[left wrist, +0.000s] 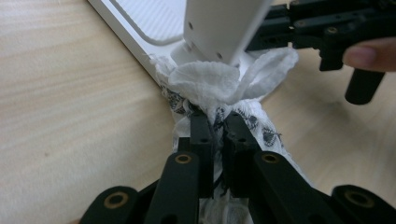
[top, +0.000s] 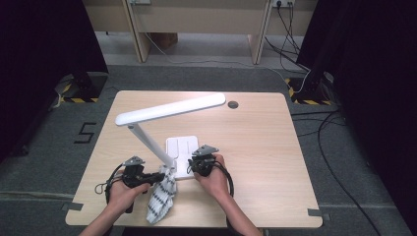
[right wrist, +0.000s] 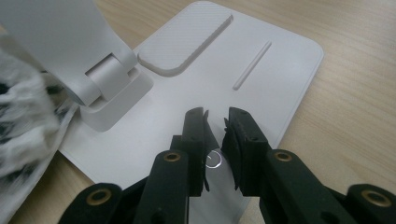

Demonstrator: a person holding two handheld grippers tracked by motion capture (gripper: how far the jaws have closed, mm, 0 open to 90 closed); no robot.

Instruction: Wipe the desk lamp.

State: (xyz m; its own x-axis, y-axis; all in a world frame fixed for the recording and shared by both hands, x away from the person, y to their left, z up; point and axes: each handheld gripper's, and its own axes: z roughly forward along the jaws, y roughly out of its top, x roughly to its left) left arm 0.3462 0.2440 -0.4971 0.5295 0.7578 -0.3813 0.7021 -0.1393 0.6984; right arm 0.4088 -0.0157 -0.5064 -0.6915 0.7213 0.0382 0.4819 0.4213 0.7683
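Cloth (left wrist: pixel 210 84) pinched in left claw (left wrist: pixel 215 122), against lamp (left wrist: pixel 219 28) hinge.

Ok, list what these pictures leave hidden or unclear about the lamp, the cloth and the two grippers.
- Lamp hinge, left gripper view: its foot is covered by the bunched cloth.
- Cloth, right gripper view: blurred and cut off by the left edge.
- Right gripper: whether its tips touch the lamp base cannot be told; in the high view the hand hides them.
- Left gripper: the cloth's pinched part is buried between its jaws.
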